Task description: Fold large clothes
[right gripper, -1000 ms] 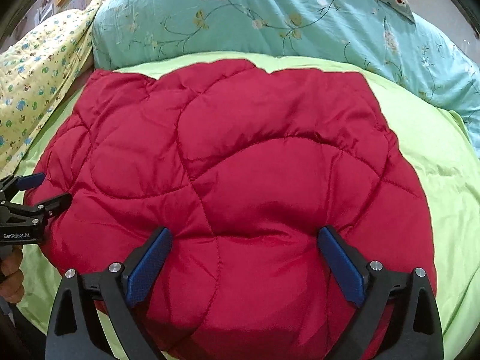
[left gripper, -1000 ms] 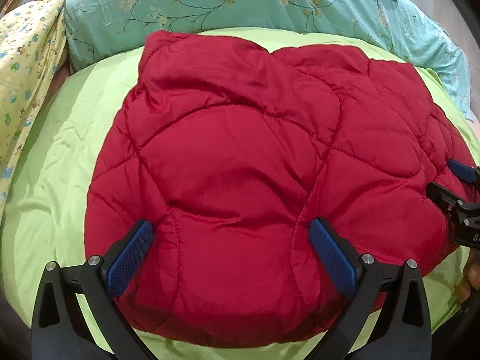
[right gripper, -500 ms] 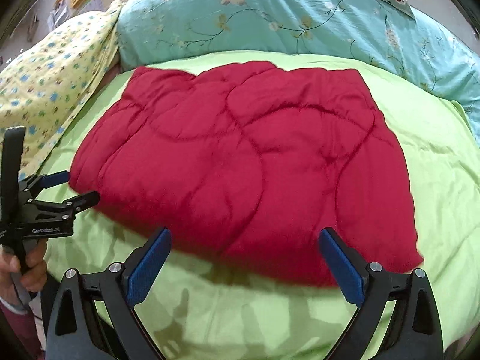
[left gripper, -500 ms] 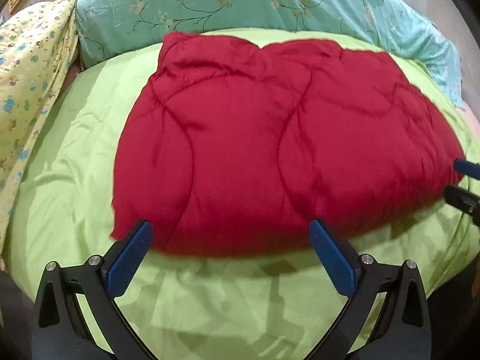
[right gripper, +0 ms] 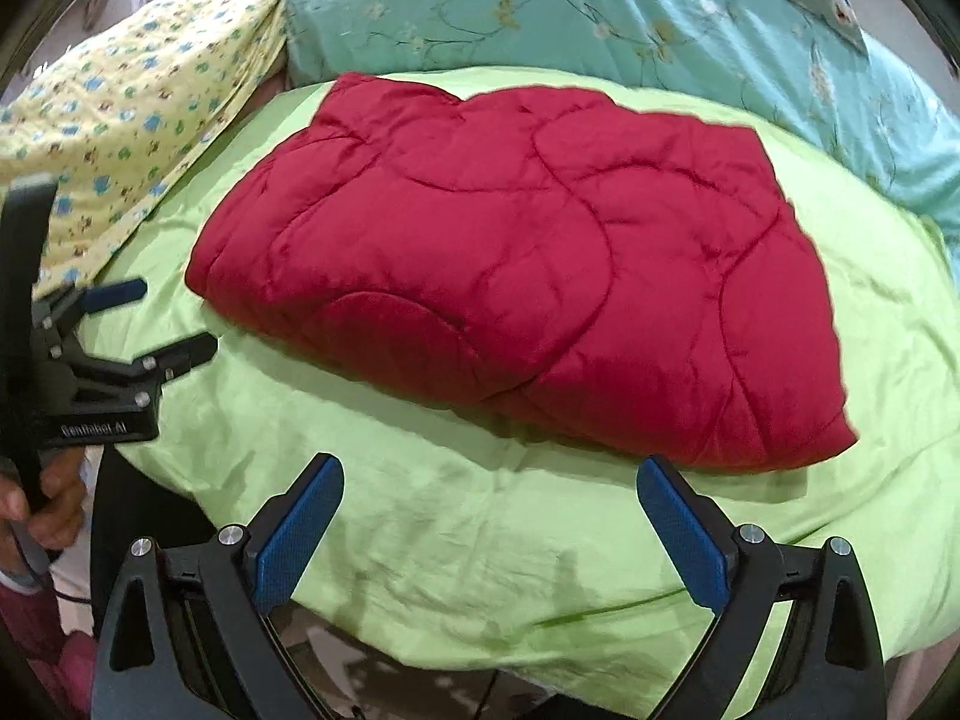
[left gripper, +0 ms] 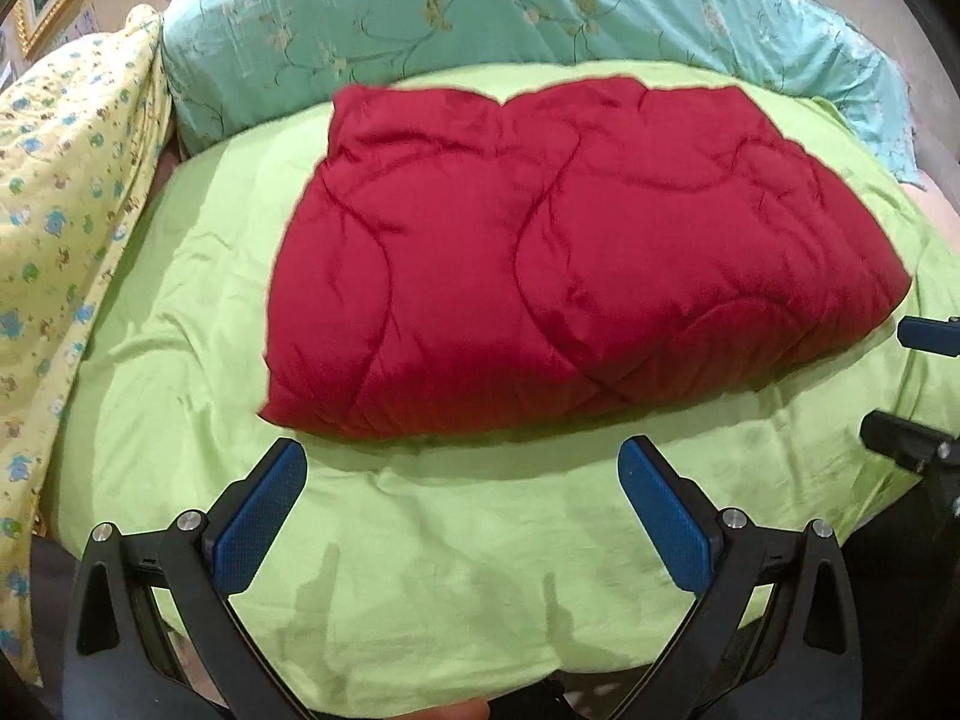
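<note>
Folding appears finished or between folds: the red quilted padded garment [left gripper: 576, 264] lies as a compact rectangle on the lime-green bed sheet [left gripper: 420, 570], near the turquoise floral pillows [right gripper: 600, 18]. Left gripper [left gripper: 462, 516] and right gripper [right gripper: 492, 534] both spread wide, grasping nothing, fingers [right gripper: 300, 534] just short of the garment's near edge. Any further fold calls for regripping that edge

The red quilted padded garment [left gripper: 576, 252] has a smooth, faintly shiny cloth shell. The lime-green bed sheet [left gripper: 456, 546] is matt, wrinkled cloth. The blue finger pads [right gripper: 297, 540] look finely textured on matt black plastic arms.
</note>
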The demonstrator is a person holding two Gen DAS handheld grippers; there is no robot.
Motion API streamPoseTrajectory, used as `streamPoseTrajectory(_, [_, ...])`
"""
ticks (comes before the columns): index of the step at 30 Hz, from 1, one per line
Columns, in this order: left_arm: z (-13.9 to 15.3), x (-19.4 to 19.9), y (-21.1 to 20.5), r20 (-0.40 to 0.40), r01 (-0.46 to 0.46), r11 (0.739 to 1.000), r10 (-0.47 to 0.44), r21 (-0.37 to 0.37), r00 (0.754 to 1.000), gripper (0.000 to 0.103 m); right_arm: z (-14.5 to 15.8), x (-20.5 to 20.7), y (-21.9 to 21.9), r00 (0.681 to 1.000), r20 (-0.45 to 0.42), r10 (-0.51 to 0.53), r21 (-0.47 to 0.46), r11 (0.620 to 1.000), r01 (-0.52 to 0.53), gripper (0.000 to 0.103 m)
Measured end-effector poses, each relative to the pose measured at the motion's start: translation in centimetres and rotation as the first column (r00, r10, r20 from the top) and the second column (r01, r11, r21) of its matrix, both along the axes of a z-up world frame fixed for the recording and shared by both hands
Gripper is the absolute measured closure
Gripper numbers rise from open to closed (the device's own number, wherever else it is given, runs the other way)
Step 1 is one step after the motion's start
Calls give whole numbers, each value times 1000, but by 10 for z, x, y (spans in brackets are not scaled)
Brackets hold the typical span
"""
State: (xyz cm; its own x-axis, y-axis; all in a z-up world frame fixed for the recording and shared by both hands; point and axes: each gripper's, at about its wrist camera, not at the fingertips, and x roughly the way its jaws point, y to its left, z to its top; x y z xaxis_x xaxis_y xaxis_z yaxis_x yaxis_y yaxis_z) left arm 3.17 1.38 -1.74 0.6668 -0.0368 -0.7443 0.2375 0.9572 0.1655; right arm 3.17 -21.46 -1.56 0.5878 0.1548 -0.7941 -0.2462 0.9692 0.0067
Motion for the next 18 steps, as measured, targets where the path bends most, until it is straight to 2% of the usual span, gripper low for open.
streamPoseTrajectory(6, [16, -2, 1, 35, -3, 1000, 3, 8, 999, 0, 17, -2, 2, 999, 39, 5, -4, 1000, -5, 4])
streamPoseTrajectory(18, [21, 15, -3, 50, -17, 999, 15, 46, 999, 0, 25, 16, -5, 1000, 27, 1, 11, 1000, -1, 4])
